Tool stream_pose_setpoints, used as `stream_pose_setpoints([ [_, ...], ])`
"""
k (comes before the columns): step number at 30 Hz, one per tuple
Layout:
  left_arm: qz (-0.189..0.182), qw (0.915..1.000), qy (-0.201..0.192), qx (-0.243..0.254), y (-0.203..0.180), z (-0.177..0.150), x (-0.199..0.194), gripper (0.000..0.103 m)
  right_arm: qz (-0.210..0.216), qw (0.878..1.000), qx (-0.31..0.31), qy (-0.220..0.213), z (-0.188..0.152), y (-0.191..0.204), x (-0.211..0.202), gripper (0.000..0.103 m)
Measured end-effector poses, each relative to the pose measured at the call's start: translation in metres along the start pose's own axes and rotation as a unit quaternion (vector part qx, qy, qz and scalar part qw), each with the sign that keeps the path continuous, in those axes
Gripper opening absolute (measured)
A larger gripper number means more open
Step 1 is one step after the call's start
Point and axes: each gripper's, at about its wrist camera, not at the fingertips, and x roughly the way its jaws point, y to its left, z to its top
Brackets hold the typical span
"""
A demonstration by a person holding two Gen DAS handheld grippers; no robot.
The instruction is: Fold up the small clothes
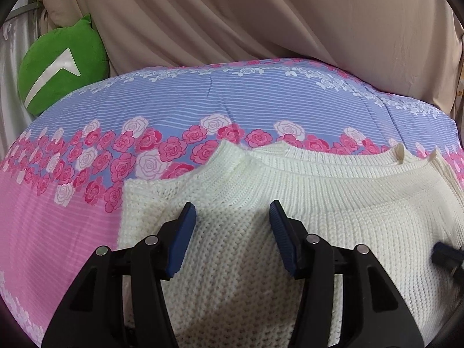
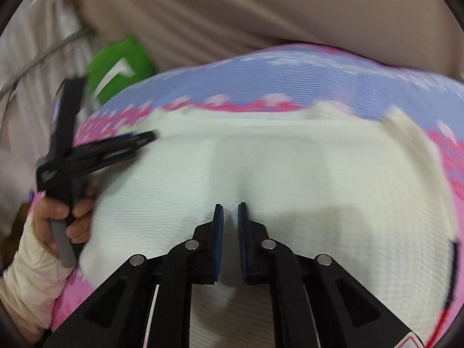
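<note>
Soft, floppy knit sweater (image 1: pixel 232 232) (chunky, likely light), take edges; left gripper (image 1: pixel 232 211) half-open and empty, right gripper (image 2: pixel 230 211) nearly closed, pinching a fold of it.

My cream knit sweater (image 1: pixel 232 203) lies flat on the bed, ribbed neckline toward the far side. Its left part has a coarser, chunkier stitch than the right. A small pucker rises in its middle (image 2: pixel 232 179).

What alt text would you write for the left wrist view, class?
A cream knitted sweater lies on a floral bedspread in pink and blue. The left tool hovers over it with jaws apart, gripping nothing. A green cushion sits behind.
</note>
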Motion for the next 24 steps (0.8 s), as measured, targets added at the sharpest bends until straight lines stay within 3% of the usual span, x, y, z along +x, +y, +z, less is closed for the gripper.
stream_pose_setpoints([
  [4,-0.008,1.0,-0.002,-0.003,0.001,0.0,0.0,0.053,-0.01,0.992,0.12,-0.043,-0.019,-0.082,-0.04,0.0],
  [6,-0.011,0.9999,-0.003,-0.005,0.001,-0.001,-0.001,0.054,-0.057,0.987,0.138,-0.065,-0.023,-0.093,-0.057,0.0],
  [7,-0.014,0.9999,-0.005,-0.008,0.002,-0.001,-0.002,0.055,-0.055,0.986,0.141,-0.074,-0.022,-0.096,-0.063,0.003],
  [10,-0.036,0.9986,-0.021,-0.032,0.01,0.0,-0.014,0.059,-0.043,0.984,0.142,-0.094,-0.005,-0.09,-0.07,0.023],
  [11,-0.044,0.9977,-0.026,-0.045,0.014,0.002,-0.021,0.066,-0.05,0.986,0.128,-0.099,0.004,-0.084,-0.069,0.038],
  [13,-0.047,0.9961,-0.038,-0.065,0.023,0.01,-0.032,0.078,-0.065,0.987,0.096,-0.108,0.026,-0.073,-0.06,0.056],
  [16,-0.039,0.9949,-0.046,-0.081,0.034,0.025,-0.035,0.085,-0.064,0.99,0.085,-0.093,0.053,-0.073,-0.039,0.062],
  [19,-0.032,0.9955,-0.013,-0.089,0.04,0.028,-0.011,0.085,-0.08,0.991,0.088,-0.06,0.065,-0.078,-0.007,0.067],
  [20,-0.033,0.9953,-0.002,-0.091,0.041,0.025,-0.002,0.08,-0.081,0.991,0.094,-0.045,0.064,-0.078,0.002,0.067],
  [21,-0.03,0.9953,0.009,-0.092,0.04,0.021,0.008,0.068,-0.082,0.991,0.098,-0.028,0.063,-0.08,0.012,0.066],
  [22,-0.022,0.9958,0.013,-0.088,0.038,0.018,0.011,0.061,-0.088,0.992,0.092,-0.029,0.062,-0.078,0.011,0.055],
  [23,-0.013,0.9968,0.007,-0.079,0.035,0.018,0.009,0.04,-0.086,0.992,0.083,-0.039,0.062,-0.075,0.007,0.027],
  [24,-0.023,0.9971,-0.001,-0.073,0.032,0.019,0.005,0.021,-0.077,0.993,0.077,-0.055,0.062,-0.071,0.0,0.007],
])
